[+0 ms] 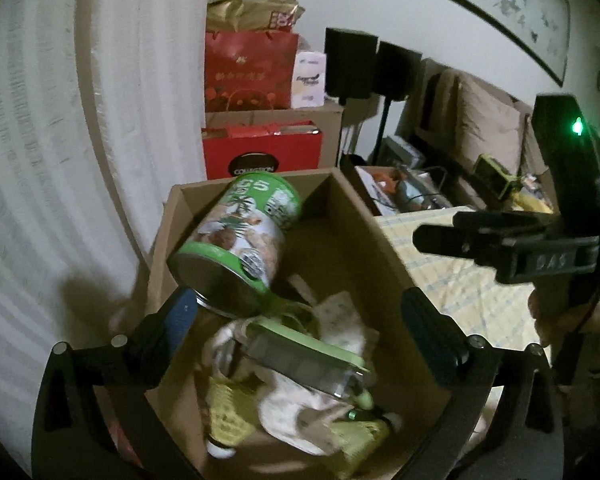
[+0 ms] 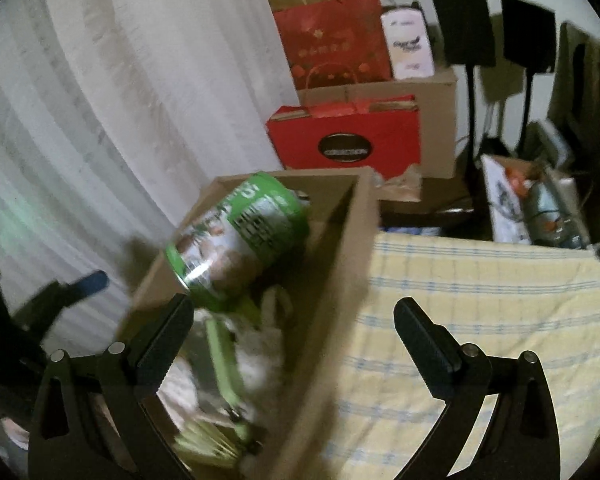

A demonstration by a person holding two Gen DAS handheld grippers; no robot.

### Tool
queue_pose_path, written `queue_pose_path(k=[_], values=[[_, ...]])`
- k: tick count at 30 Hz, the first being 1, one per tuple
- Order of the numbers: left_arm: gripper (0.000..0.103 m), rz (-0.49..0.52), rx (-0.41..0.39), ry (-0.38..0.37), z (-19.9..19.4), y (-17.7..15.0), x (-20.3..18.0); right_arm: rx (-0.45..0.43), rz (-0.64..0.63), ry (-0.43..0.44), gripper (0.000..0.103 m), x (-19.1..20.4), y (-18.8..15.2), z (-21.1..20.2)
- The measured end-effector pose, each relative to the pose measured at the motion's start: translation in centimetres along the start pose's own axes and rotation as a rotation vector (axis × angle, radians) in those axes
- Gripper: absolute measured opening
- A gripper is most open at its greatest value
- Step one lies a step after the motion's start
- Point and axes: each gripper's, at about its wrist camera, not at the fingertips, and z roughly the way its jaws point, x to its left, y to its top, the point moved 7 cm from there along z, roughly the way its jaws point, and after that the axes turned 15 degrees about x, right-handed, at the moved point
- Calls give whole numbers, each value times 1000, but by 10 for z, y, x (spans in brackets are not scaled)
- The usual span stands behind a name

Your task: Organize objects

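One green-banded metal can [image 1: 236, 240], round and smooth, lies tilted inside one open cardboard box [image 1: 380, 248], propped on its far-left corner above one clear rigid container with a green lid [image 1: 304, 356] and crumpled soft wrappers. The box's right wall borders a yellow checked cloth [image 2: 480, 300] that lies flat and bare. Both the left gripper [image 1: 296, 316] and the right gripper [image 2: 296, 320] have fingers spread wide, gripping nothing.

Surface: bed or bench covered by a yellow checked cloth [image 2: 480, 300] with blue lines. Directly on it: one open cardboard box [image 2: 340, 264], set at the cloth's left edge, beside the white curtain [image 2: 120, 100].
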Motion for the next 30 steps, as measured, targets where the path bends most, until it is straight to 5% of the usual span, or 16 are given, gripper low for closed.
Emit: queue_pose_path(k=[13,30], values=[[102,-25,-19,3,-33,-35,-38,-65,-36,-150,102,-15,-68,-54],[103,-40,-59,7,-55,-59,-79,-167,-5,-225,102,-25,-113,-101]])
